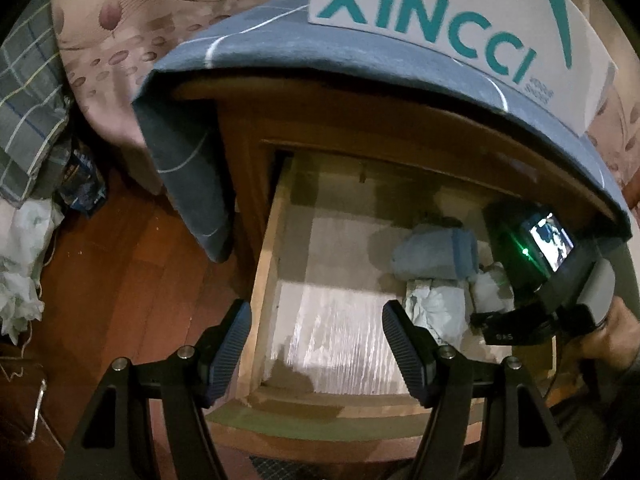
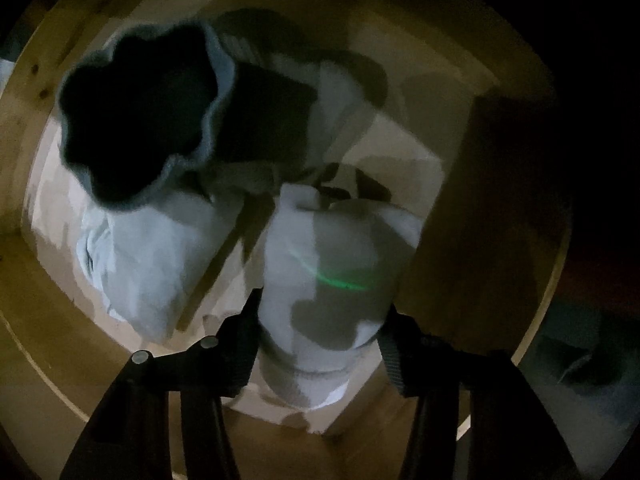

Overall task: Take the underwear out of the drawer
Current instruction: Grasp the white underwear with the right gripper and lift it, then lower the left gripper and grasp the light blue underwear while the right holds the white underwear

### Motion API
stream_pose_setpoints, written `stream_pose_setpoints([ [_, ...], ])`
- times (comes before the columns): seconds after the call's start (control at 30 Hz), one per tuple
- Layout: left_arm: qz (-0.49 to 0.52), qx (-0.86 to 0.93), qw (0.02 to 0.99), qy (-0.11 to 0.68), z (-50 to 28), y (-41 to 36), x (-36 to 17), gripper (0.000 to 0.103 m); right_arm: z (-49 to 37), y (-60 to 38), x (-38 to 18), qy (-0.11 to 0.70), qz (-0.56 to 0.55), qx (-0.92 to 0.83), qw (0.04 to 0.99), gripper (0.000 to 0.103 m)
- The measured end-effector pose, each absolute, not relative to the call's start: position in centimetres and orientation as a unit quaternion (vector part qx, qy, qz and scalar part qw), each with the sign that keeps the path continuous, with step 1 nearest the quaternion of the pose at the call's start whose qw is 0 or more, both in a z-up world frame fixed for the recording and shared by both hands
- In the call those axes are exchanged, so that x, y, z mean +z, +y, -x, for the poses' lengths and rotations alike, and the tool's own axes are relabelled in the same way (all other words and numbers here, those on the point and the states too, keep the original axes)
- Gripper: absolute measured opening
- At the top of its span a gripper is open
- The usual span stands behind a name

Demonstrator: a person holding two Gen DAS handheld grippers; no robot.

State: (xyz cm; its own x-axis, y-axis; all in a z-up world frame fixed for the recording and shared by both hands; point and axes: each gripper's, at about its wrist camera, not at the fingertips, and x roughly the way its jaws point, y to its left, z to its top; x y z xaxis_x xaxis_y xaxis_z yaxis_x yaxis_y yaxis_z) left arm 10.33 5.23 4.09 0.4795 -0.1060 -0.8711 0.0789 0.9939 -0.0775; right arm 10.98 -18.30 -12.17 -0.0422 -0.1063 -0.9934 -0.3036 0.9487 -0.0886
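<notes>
The right gripper is being pointed straight down into the open drawer, its jaws set around a pale rolled bundle of underwear near the drawer's right side; whether the pads are pressing cannot be told. The left gripper is being held half open and empty above the drawer's front left corner, probably kept clear. Beyond, a blue roll is lying toward the back. The cabinet top is being covered by a blue cloth, with wooden flooring at left.

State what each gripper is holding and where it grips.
The right gripper pinches the near end of a pale rolled underwear bundle in the drawer. The left gripper holds nothing.
</notes>
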Motion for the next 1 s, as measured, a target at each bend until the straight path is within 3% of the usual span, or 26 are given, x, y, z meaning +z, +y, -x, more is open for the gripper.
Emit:
stream_pose_setpoints([
  [0.5, -0.024, -0.067, 0.848, 0.525, -10.5, 3.8, 3.3, 0.070, -6.8, -20.5, -7.8, 0.707, 0.041, 0.071, 0.702, 0.044],
  [1.0, -0.049, -0.071, 0.844, 0.530, -10.2, 3.0, 2.9, 0.070, -2.3, -23.3, -2.2, 0.629, -0.032, 0.040, 0.776, 0.044],
])
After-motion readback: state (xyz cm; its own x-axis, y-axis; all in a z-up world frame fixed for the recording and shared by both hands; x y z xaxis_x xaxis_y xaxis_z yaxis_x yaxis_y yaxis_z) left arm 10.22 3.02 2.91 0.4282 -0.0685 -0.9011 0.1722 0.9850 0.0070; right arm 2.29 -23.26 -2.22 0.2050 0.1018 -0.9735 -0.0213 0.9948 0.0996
